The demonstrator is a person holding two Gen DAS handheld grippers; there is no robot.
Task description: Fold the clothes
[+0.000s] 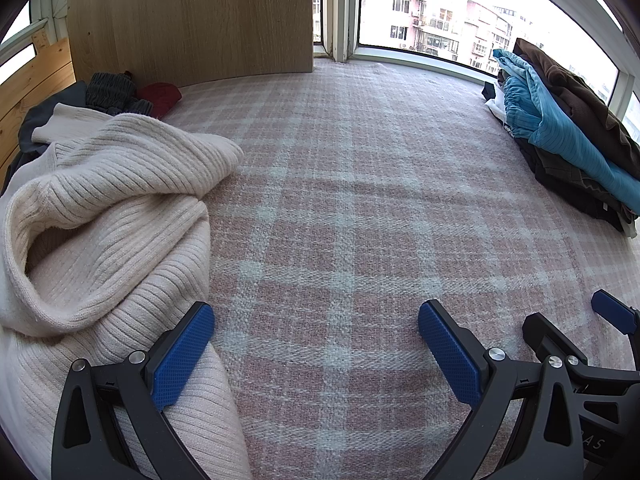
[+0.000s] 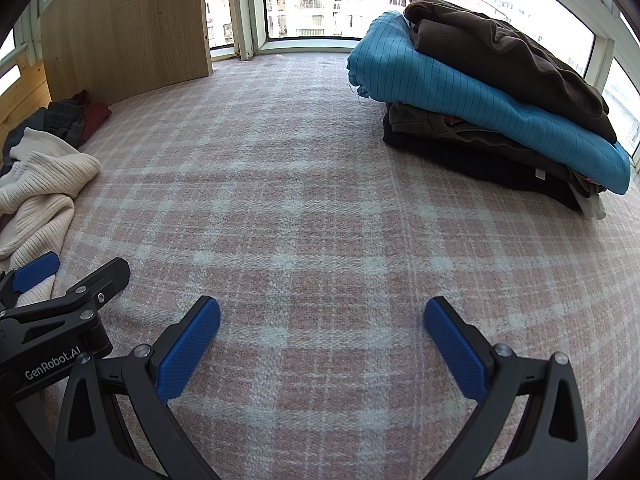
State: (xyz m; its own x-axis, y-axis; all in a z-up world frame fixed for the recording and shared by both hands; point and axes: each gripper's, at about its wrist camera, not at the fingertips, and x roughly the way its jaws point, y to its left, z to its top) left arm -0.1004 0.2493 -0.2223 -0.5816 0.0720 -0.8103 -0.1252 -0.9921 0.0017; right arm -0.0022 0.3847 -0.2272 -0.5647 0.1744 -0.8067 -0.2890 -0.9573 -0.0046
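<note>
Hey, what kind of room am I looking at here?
Probably a home bedroom or enclosed balcony, high up: a bay window facing apartment blocks, a pink plaid blanket spread as a work surface, a stack of folded clothes at the right and a cream ribbed sweater waiting at the left.

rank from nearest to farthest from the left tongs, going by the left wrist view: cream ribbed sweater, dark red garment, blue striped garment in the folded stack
1. Cream ribbed knit sweater: on the left, lying right by the left tongs, under the left finger.
2. Blue striped garment: far right, in the folded stack by the window.
3. Dark red garment: far left, at the foot of the wooden panel.

Items 2 and 3 are close to call.
</note>
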